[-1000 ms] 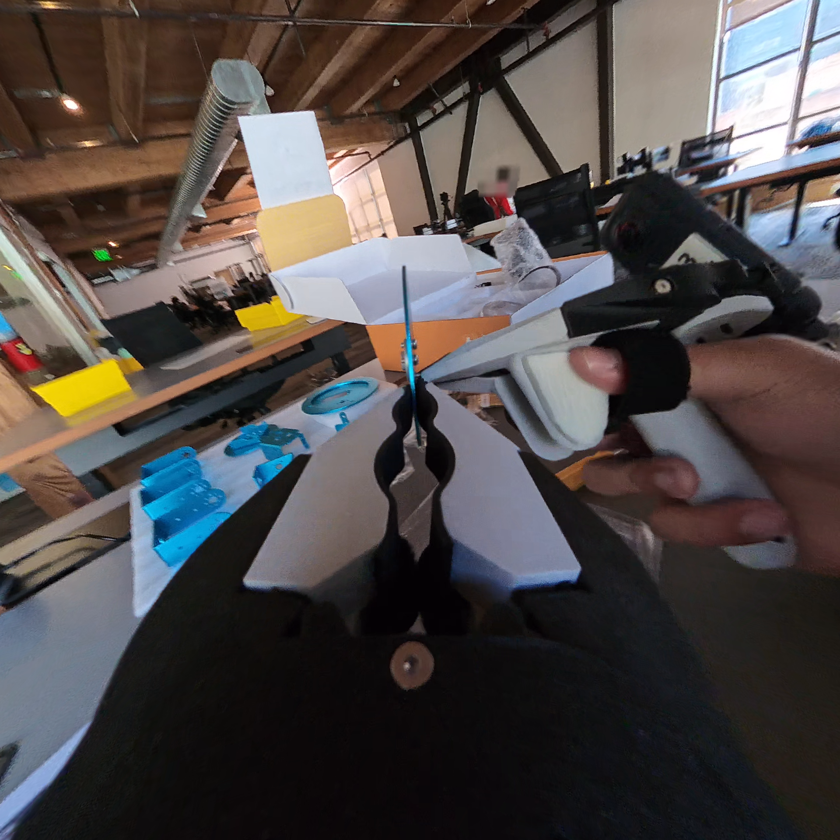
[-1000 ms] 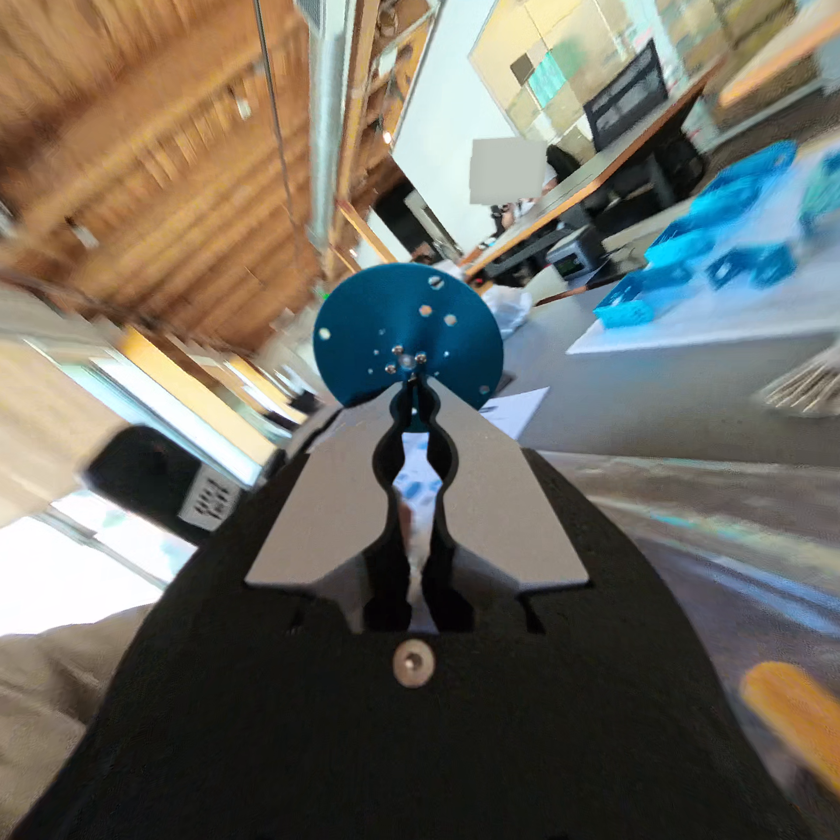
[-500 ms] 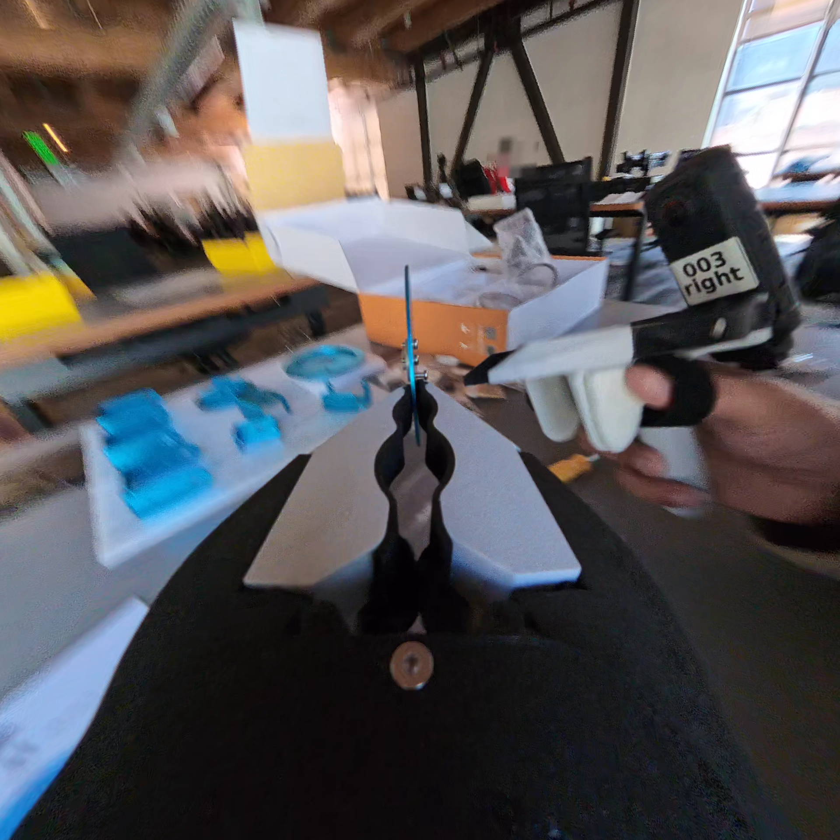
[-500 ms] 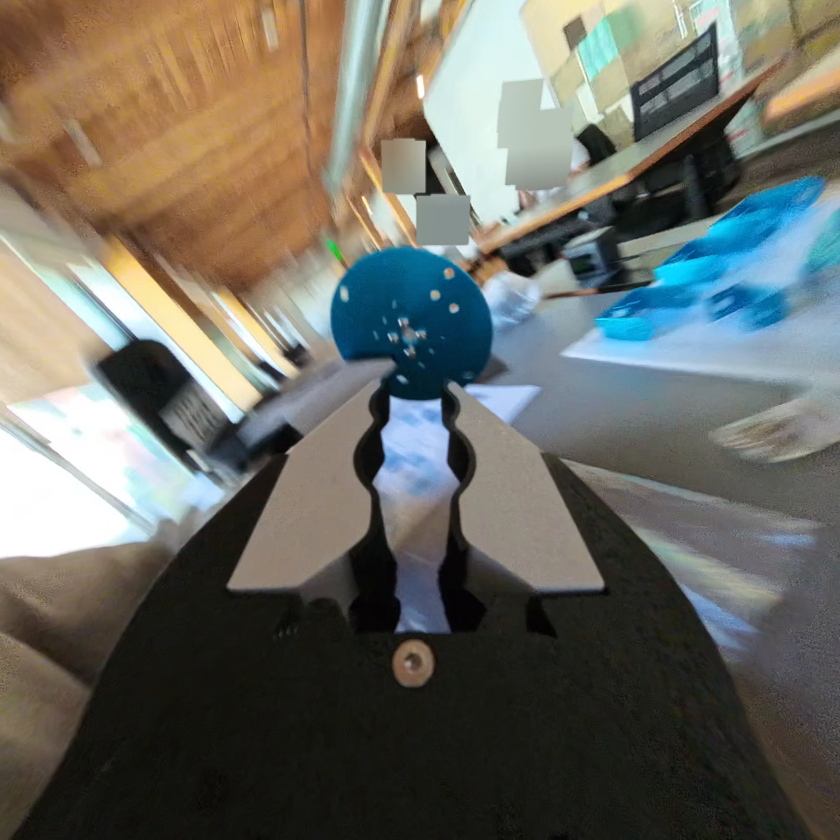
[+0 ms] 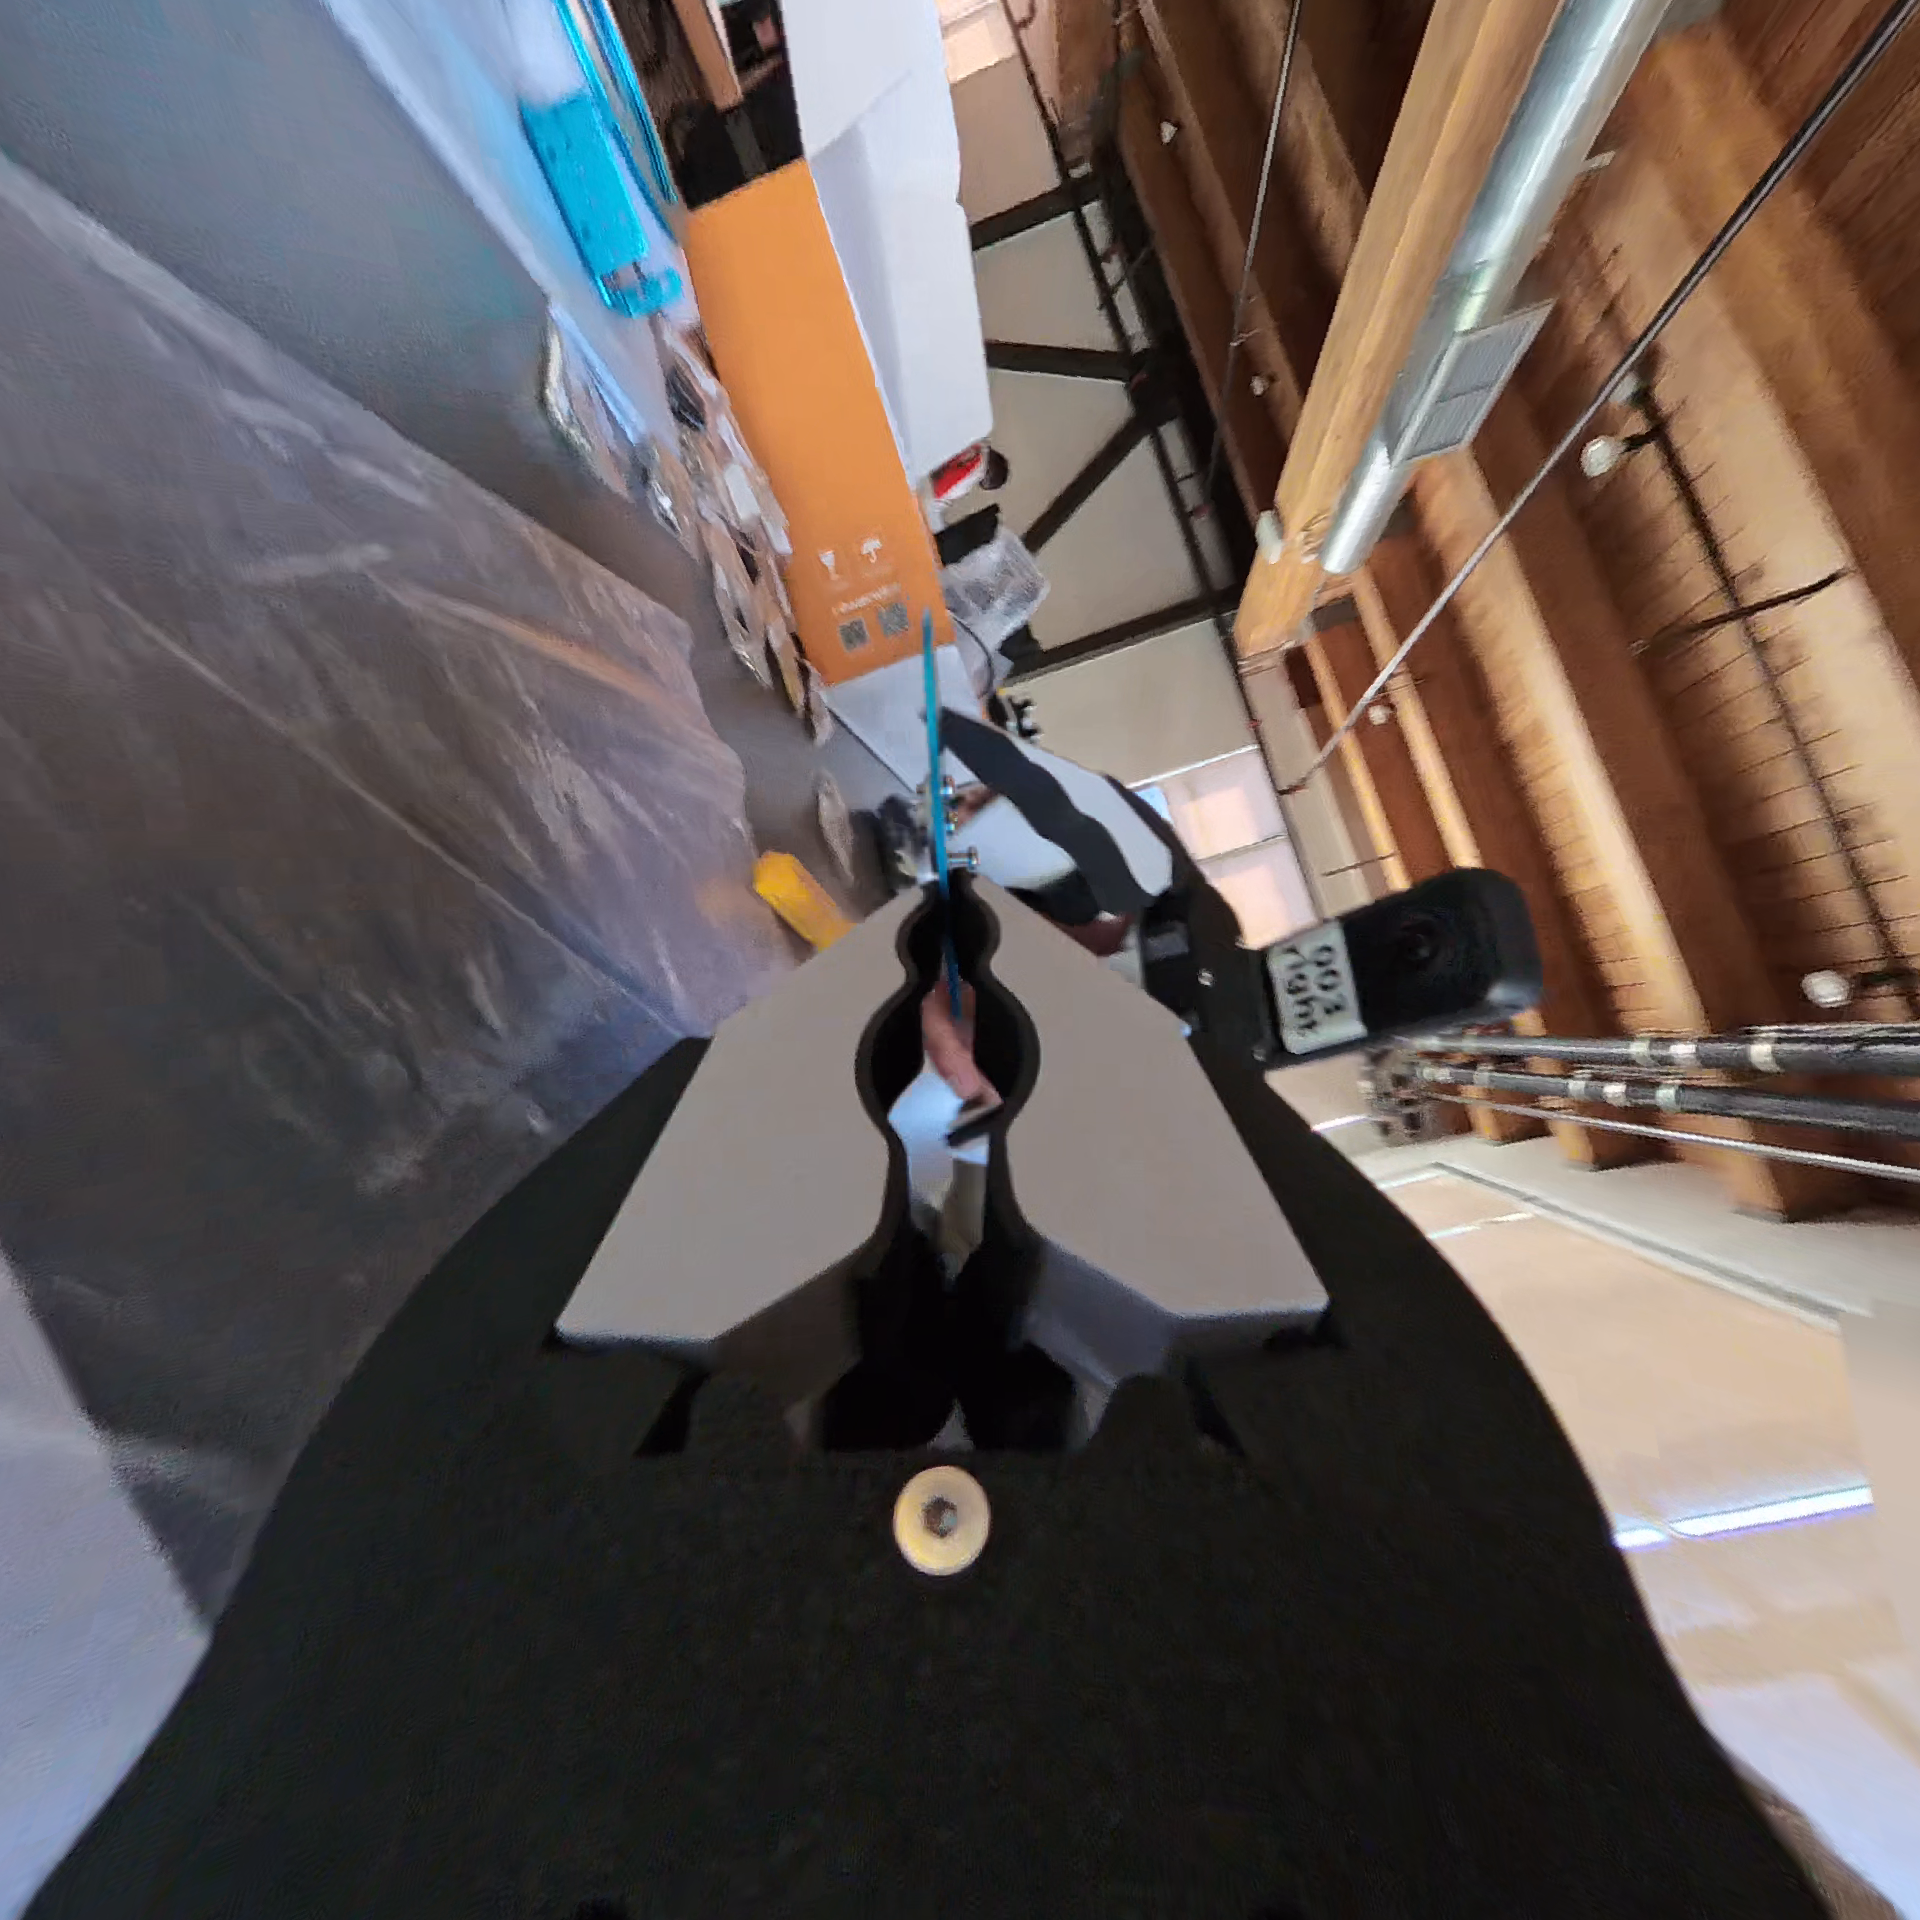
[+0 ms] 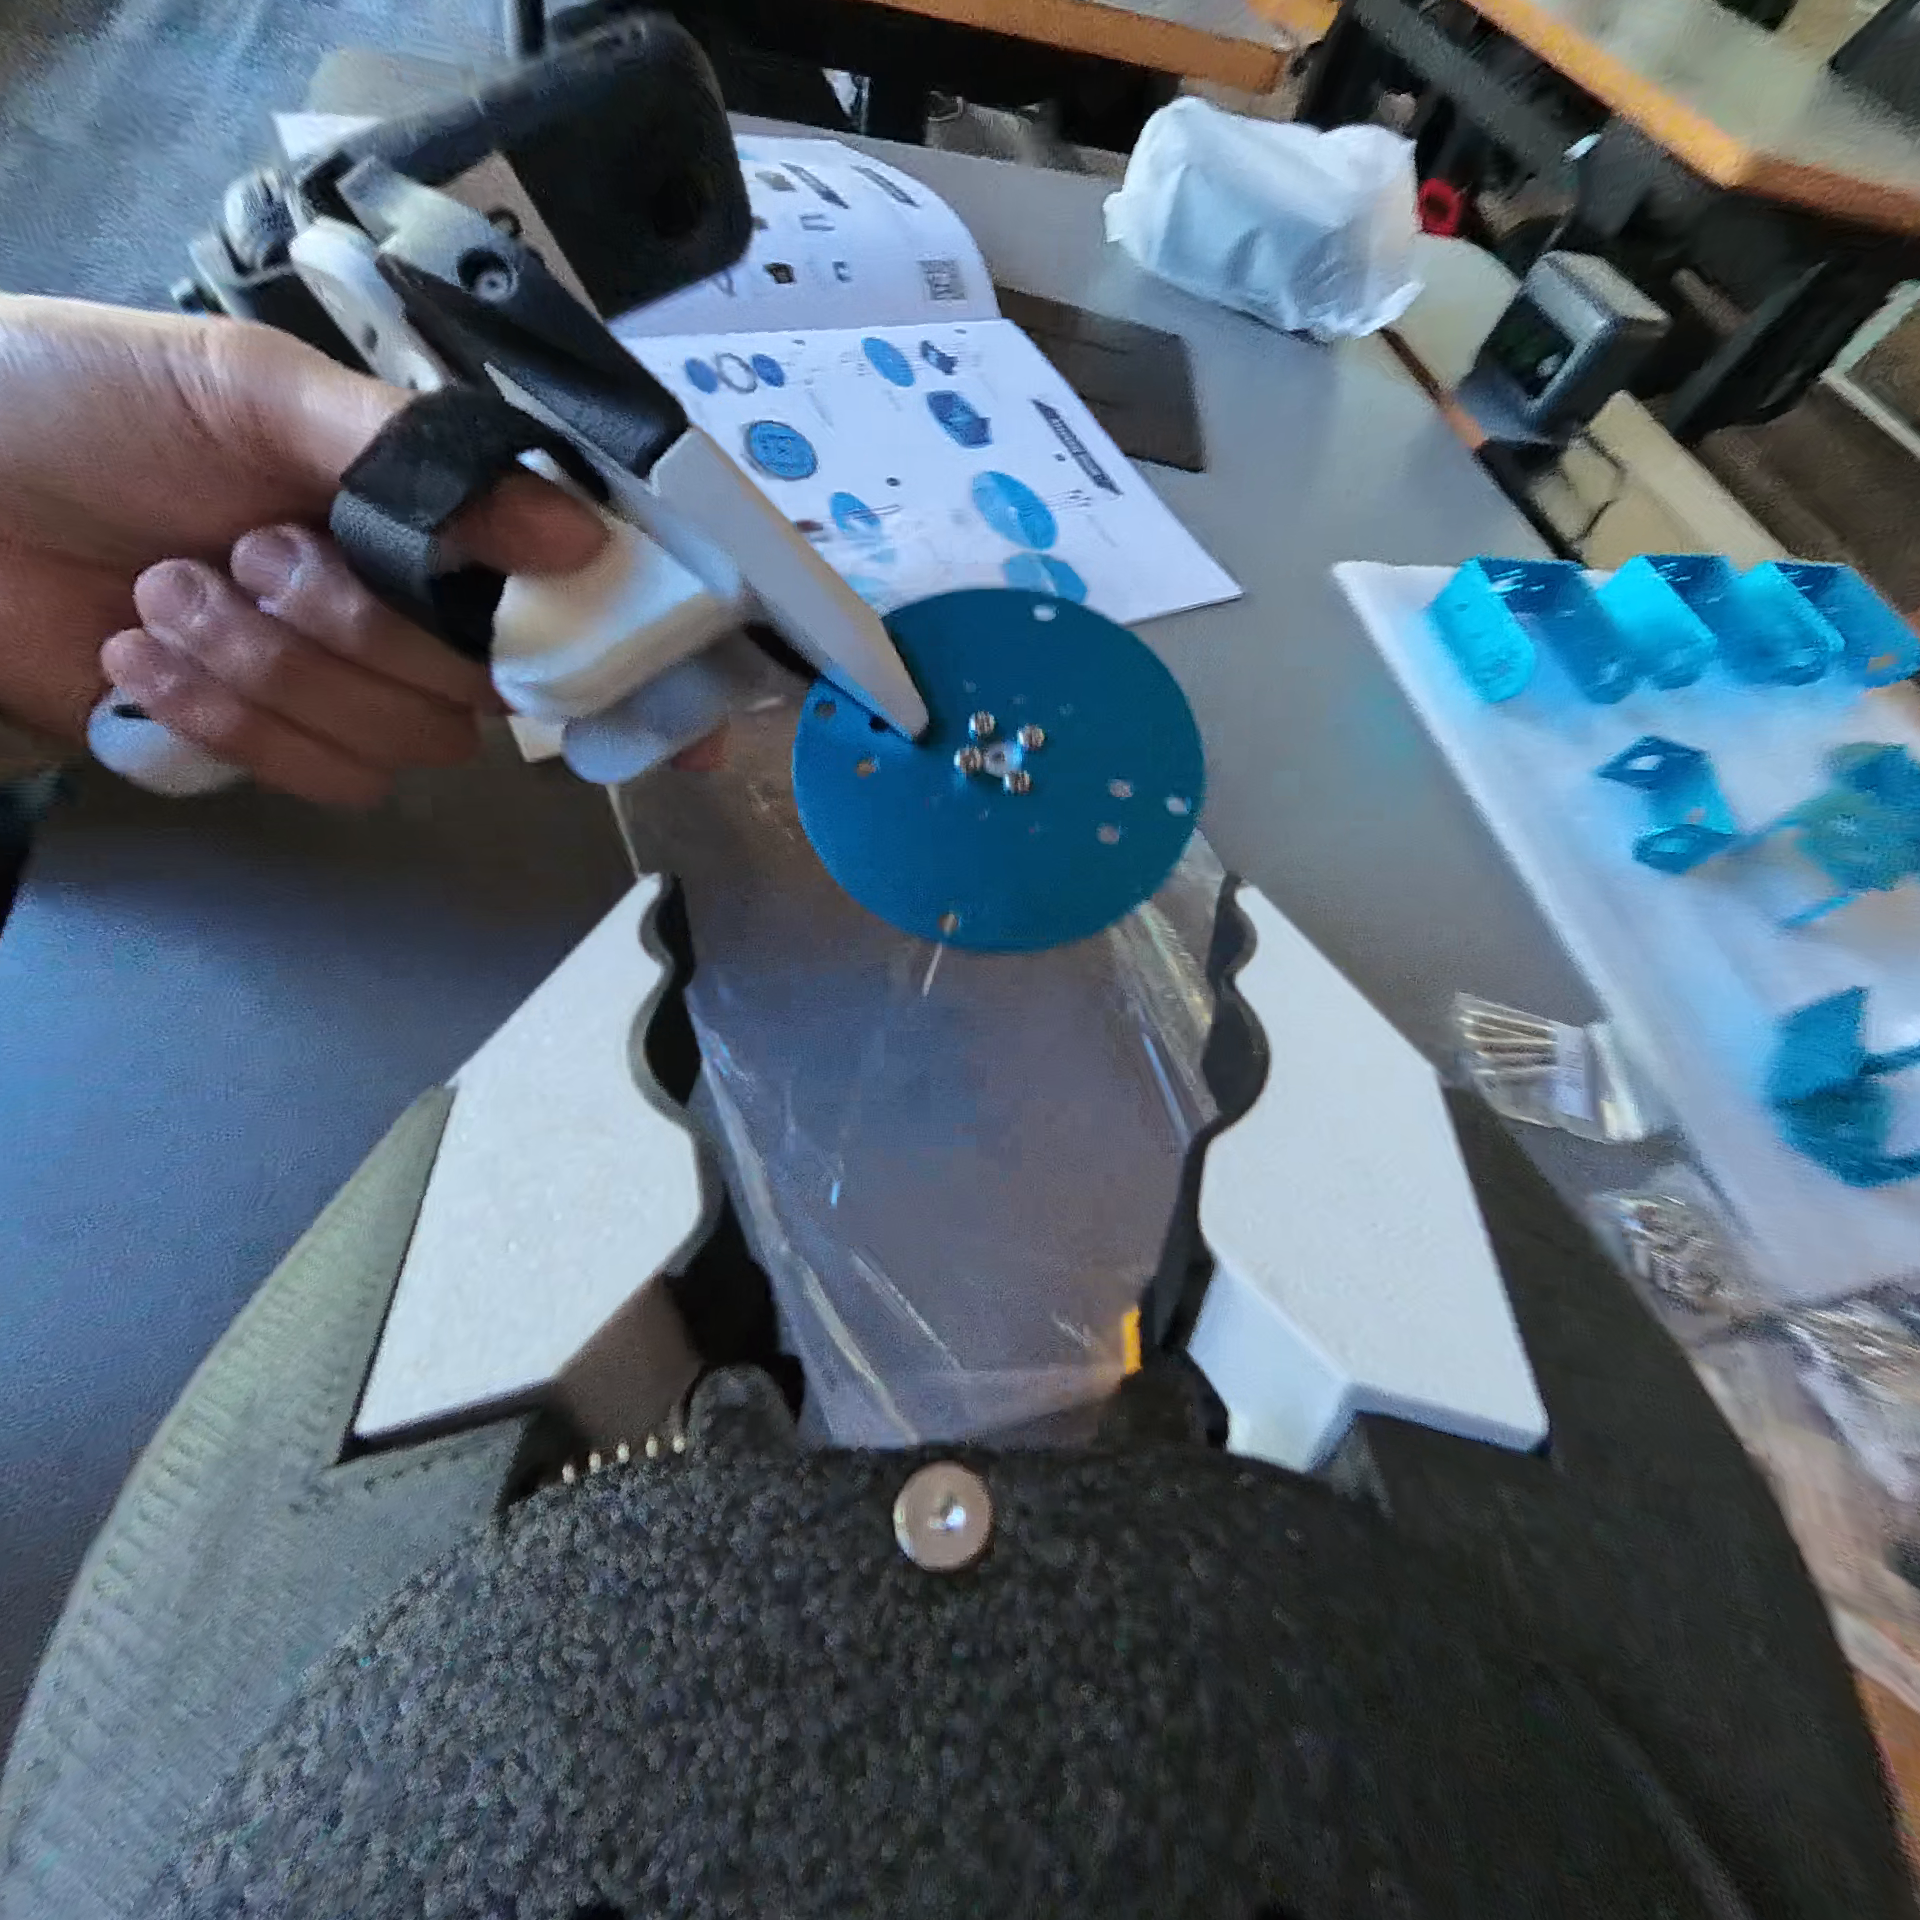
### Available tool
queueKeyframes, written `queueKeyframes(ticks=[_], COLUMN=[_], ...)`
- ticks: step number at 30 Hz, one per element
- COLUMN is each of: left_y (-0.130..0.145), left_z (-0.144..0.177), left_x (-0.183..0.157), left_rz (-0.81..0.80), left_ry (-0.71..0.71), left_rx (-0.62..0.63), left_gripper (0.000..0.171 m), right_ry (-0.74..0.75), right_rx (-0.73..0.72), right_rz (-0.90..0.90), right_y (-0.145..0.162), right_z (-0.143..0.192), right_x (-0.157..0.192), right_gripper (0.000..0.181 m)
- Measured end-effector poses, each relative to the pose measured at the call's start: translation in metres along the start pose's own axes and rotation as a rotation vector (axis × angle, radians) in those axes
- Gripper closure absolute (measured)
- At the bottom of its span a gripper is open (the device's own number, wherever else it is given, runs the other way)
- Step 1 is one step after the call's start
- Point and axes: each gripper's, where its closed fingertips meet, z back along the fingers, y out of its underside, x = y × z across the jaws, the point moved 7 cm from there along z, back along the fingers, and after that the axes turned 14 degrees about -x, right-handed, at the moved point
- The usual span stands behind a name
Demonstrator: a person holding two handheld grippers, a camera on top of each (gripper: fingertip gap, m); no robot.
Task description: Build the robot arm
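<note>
My left tongs [image 5: 951, 883] pinch the blue disc [image 6: 997, 769] near its centre screws [image 6: 997, 756] – thin, stiff metal, probably light and slick, so best gripped flat across its faces. My right tongs [image 6: 951, 945] are spread wide, empty, with the disc just ahead of their tips.

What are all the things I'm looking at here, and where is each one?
blue disc: one, blue with small holes and centre screws, pinched at its edge by the left gripper
instruction sheet: one, white with blue drawings, behind the disc
blue brackets: several, bright blue, on a white tray at right
plastic bag: one, clear, under the disc
orange box: one, orange and white, left wrist view
hand: one, holding the left hand-held gripper
left hand-held gripper: shut on the disc
right hand-held gripper: open, empty
</note>
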Motion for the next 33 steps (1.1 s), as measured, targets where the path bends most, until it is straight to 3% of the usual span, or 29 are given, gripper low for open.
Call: queueKeyframes(ticks=[2,5,6,12,16,21,27,30,33], left_y=[0.011,0.025,0.028,0.039,0.035,0.015,0.029,0.033,0.036], left_z=[0.001,0.002,0.003,0.005,0.008,0.019,0.007,0.001,-0.004], left_x=[-0.002,-0.003,-0.002,0.008,0.017,0.018,0.011,0.009,0.006], left_rz=[0.033,0.021,0.005,-0.157,-0.286,-0.535,-0.878,-1.094,-1.184], left_ry=[0.013,-0.010,-0.035,-0.173,-0.322,-0.422,-0.372,-0.430,-0.471], left_rx=[0.001,-0.012,-0.023,0.042,0.053,-0.002,0.184,0.207,0.224], left_gripper=[0.171,0.171,0.171,0.169,0.146,0.146,0.147,0.154,0.160], right_ry=[-0.010,-0.034,-0.022,-0.066,-0.093,-0.126,-0.143,-0.155,-0.153], right_rx=[-0.003,-0.049,-0.009,0.173,0.214,0.264,0.309,0.312,0.299], right_rz=[-0.020,-0.070,-0.045,-0.004,-0.027,-0.079,-0.083,-0.122,-0.129], right_y=[0.005,0.005,0.009,0.025,0.034,0.045,0.052,0.054,0.055], right_z=[-0.008,-0.011,-0.011,-0.015,-0.017,-0.018,-0.022,-0.024,-0.023], right_x=[0.001,0.004,0.003,0.009,0.010,0.010,0.014,0.014,0.013], right_gripper=[0.077,0.087,0.095,0.095,0.095,0.095,0.095,0.095,0.095])
